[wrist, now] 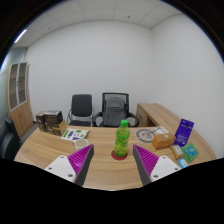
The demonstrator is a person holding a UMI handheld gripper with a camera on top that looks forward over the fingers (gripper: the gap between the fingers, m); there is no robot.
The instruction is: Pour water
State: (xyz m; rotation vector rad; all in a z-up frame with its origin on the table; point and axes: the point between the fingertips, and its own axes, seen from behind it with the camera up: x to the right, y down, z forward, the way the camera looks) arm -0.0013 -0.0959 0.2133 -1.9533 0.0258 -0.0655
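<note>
Fingers [80, 160] of our gripper [114, 166] stand wide apart, holding nothing. Just beyond them, centred in the gap, a green bottle [122, 138] stands upright on the wooden table [40, 152]. We should advance straight and close at mid-body, avoiding the orange box [162, 140].

Bottle [122, 139] upright on the desk [100, 168], ahead of the gripper [118, 160], between its spread fingers with gaps either side. Left of the bottle, books [50, 123]. Right of it, a plate [146, 134] and a box [184, 131]. Behind it, two chairs [115, 108] against the wall.
</note>
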